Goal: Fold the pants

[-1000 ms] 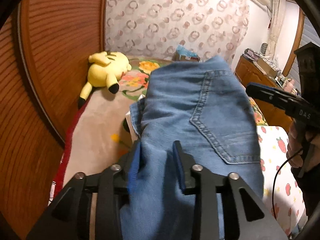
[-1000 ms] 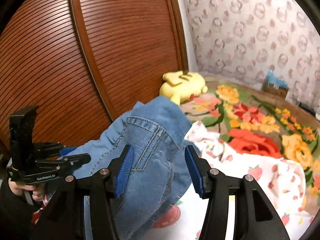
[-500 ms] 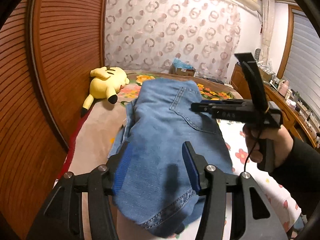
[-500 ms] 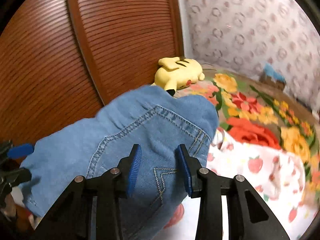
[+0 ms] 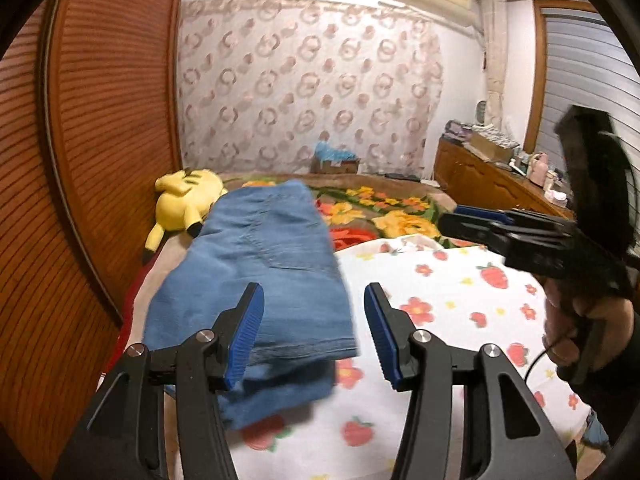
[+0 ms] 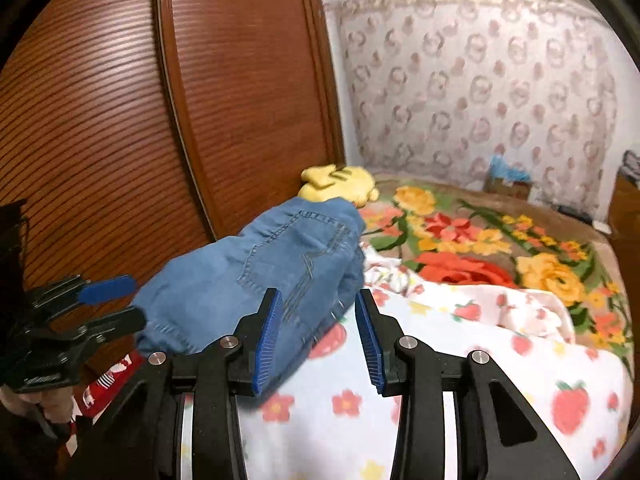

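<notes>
While the folded jeans [image 5: 260, 276] lie on the bed, left claw [image 5: 314, 330] and right claw [image 6: 318, 334] both parted, empty.

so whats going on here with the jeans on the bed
A person with a handheld gripper in each hand is folding pants. The blue jeans lie in a folded stack on the strawberry sheet, beside a yellow plush toy. The left gripper and right gripper are both open, holding nothing, their jaws having just let go.
</notes>
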